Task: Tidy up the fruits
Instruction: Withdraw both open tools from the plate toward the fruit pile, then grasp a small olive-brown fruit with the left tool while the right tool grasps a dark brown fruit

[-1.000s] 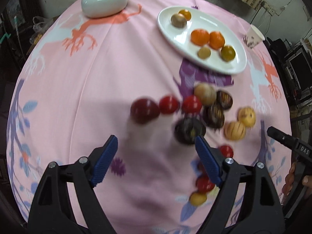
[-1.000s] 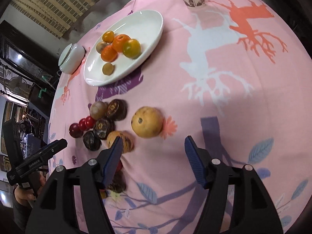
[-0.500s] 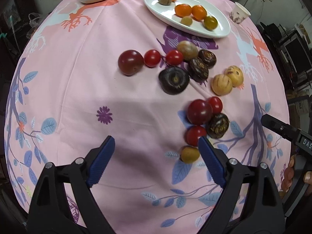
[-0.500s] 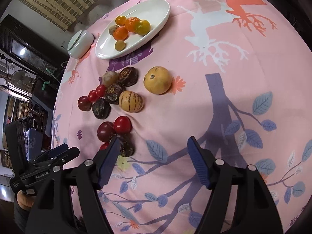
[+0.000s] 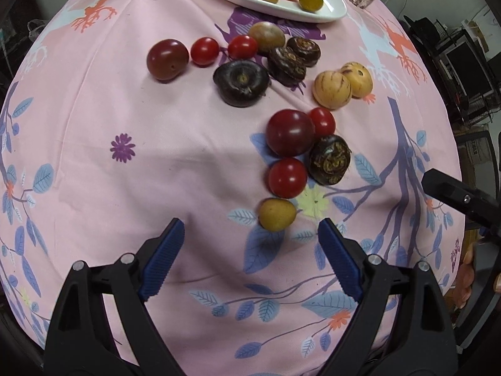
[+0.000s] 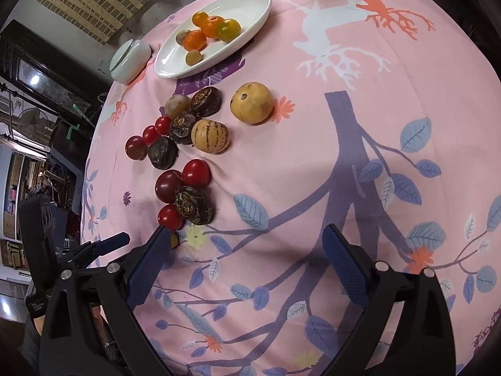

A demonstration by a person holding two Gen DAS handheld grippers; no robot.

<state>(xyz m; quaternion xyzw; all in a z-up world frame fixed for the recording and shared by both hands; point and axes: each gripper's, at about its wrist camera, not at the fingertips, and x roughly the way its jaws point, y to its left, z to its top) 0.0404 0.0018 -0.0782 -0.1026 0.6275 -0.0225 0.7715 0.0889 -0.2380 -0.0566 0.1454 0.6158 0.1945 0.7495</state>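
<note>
Pink-clothed worktop [image 5: 94, 156] carries thirteen loose fruits and a white plate [image 5: 332, 12] with six, under my spread left gripper [image 5: 250, 250] and my opening, empty right gripper [image 6: 244, 250].

Black-framed tongs [image 5: 250, 244], ribbed blue pads [image 5: 162, 258], silver screws.

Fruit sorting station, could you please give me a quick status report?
Left gripper open, empty; right gripper opening, empty. Six fruits on white plate; the rest loose on the pink cloth. Small yellow fruit nearest the left gripper, path clear.
</note>
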